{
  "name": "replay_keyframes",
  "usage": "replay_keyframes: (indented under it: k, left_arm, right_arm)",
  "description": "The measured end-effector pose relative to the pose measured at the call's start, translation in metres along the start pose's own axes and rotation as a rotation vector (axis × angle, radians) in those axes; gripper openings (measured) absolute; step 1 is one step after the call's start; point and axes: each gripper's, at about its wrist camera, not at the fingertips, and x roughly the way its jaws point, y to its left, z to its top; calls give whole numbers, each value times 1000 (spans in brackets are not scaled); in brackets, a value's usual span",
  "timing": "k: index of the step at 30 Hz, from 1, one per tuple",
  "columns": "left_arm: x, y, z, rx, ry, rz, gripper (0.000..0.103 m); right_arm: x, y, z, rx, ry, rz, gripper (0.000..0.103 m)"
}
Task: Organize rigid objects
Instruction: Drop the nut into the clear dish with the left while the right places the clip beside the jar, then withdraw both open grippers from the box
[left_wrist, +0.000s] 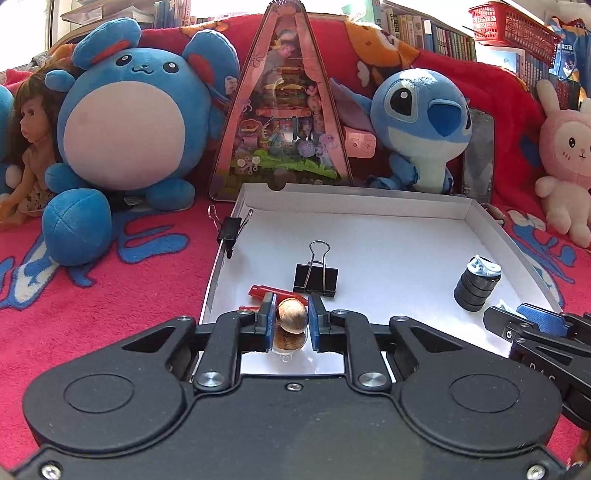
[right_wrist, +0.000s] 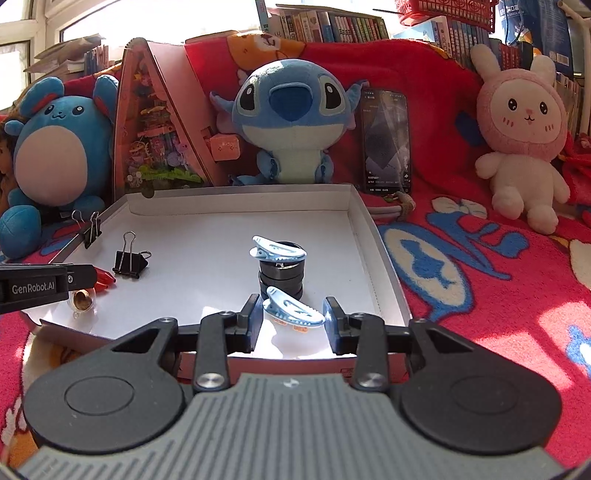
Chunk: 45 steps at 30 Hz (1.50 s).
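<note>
A white shallow box (left_wrist: 369, 206) lies on the red blanket; it also shows in the right wrist view (right_wrist: 240, 192). My left gripper (left_wrist: 291, 317) is shut on a clear ball with a brown nut inside (left_wrist: 292, 315), low over the box's near left corner. In the right wrist view that ball (right_wrist: 83, 300) shows under the left gripper's arm. My right gripper (right_wrist: 293, 314) is open, its fingers on either side of a light blue clip (right_wrist: 293, 312) on the box floor. Behind that clip stands a black ring stack (right_wrist: 281, 273) with a second blue clip (right_wrist: 277, 249) on top.
In the box lie a black binder clip (left_wrist: 316, 277) and a red piece (left_wrist: 275, 292). Another binder clip (left_wrist: 231, 227) grips the box's left wall. Plush toys, a pink triangular tin (left_wrist: 284, 122) and a phone (right_wrist: 386, 142) stand behind the box.
</note>
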Motion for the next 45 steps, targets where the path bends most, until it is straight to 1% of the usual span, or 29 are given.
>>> replay_keyframes:
  k: [11,12,13,14,15,17,19,21,23,27,30,33,38,42,45]
  left_arm:
    - [10,-4,0,16,5,13,18]
    - [9,-4,0,15,7,13,22]
    - [9,-3,0,13,9,12,25]
    - [8,-3,0,13,10,13,35]
    - [6,-4,-1,16,6,14,45]
    - [0,-4,-1,29,-6,13,51]
    - [-8,-4,-2,41,-17,7,59]
    - [-17,-3,-2,50,-30,-2,73]
    - [-27,-2,-4,53,-43,-8,79]
    - [-46,2,-11,50,-45,-28,82]
    - [-61,7,-23,54,-48,-31,85]
    - [-72,11,-38,56,-37,-25,85]
    - [-74,21,-56,19,-4,-31,86]
    - [-65,25,-65,26,22,4,86]
    - [-60,26,-71,33,27,24,86]
  right_arm:
    - [14,6,-1,-1,30,2,42]
    - [14,6,0,-2,29,5,45]
    - [13,6,0,1,25,8,45]
    - [13,6,-1,6,21,12,47]
    - [11,6,0,11,17,17,57]
    - [8,6,0,18,9,24,59]
    - [3,6,0,19,-3,28,63]
    - [-3,5,0,21,-18,34,69]
    - [-10,4,0,24,-34,36,72]
    - [-27,1,-3,38,-60,44,78]
    - [-43,0,-11,31,-77,48,82]
    - [-56,1,-20,18,-89,52,85]
    - [-70,4,-38,-6,-83,48,88]
    - [-67,8,-52,-45,-50,24,89]
    - [-63,6,-56,-33,-17,26,90]
